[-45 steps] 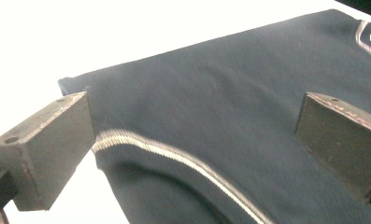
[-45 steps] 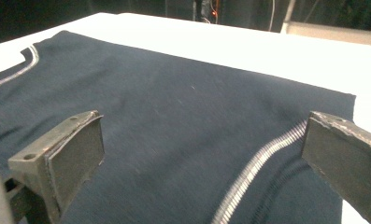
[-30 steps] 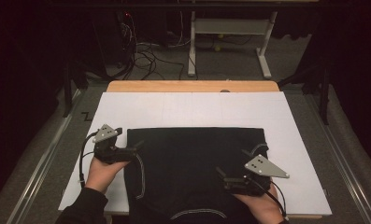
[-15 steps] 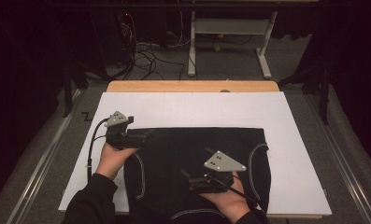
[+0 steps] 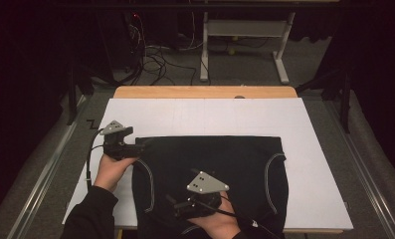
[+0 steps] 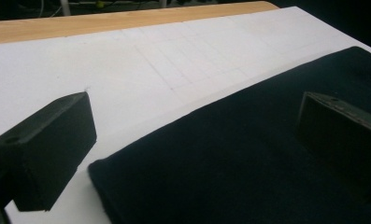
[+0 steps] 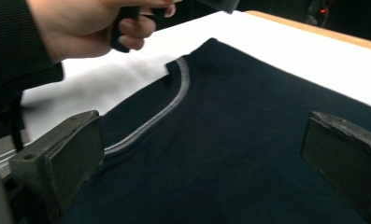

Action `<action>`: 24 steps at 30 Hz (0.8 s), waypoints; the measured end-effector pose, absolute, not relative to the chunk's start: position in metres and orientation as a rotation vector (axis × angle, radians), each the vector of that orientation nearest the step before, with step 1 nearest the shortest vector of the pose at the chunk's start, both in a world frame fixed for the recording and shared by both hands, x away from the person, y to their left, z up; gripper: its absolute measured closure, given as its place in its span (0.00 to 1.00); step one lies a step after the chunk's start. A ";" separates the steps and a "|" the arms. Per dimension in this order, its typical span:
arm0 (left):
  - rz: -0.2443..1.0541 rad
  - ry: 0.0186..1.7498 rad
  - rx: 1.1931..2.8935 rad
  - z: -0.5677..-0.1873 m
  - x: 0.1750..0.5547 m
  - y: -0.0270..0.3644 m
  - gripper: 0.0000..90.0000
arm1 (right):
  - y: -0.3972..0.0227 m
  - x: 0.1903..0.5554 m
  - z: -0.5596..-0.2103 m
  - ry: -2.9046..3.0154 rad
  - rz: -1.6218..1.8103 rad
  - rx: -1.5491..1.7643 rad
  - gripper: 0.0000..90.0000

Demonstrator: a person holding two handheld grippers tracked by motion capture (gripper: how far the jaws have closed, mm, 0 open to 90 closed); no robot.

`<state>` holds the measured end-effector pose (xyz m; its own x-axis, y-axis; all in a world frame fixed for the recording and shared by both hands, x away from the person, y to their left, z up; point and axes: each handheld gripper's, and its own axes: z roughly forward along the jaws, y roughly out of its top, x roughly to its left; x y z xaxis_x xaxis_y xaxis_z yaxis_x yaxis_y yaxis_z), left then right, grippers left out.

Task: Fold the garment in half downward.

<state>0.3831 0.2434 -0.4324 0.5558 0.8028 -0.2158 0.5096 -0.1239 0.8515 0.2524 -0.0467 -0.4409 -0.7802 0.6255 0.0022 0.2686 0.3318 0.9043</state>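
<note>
While both hand-held grippers gape apart, the dark garment (image 5: 220,169) lies flat, long axis across the table.

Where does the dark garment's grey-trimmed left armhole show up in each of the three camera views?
High view: the grey-trimmed armhole curves down the dark garment, lower left of centre, below the left gripper.
Left gripper view: the garment's corner lies at bottom centre; I can't make out the trim.
Right gripper view: the trim runs from upper centre to lower left.
Shared landmark: the white board.
</note>
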 end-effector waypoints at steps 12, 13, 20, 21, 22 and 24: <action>0.297 1.233 1.812 -0.460 0.399 0.255 0.04 | -0.038 0.240 -0.450 2.319 1.396 0.772 0.00; 0.277 1.235 1.820 -0.462 0.401 0.254 0.04 | -0.037 0.240 -0.451 2.324 1.394 0.769 0.00; 0.259 1.239 1.870 -0.478 0.414 0.250 0.10 | -0.031 0.236 -0.457 2.372 1.364 0.748 0.00; 0.248 1.254 1.875 -0.480 0.418 0.250 0.10 | -0.031 0.235 -0.458 2.375 1.360 0.749 0.00; 0.248 1.268 1.871 -0.481 0.420 0.250 0.10 | -0.030 0.235 -0.459 2.380 1.359 0.749 0.00; 0.246 1.280 1.889 -0.481 0.423 0.248 0.14 | -0.030 0.234 -0.460 2.384 1.352 0.748 0.00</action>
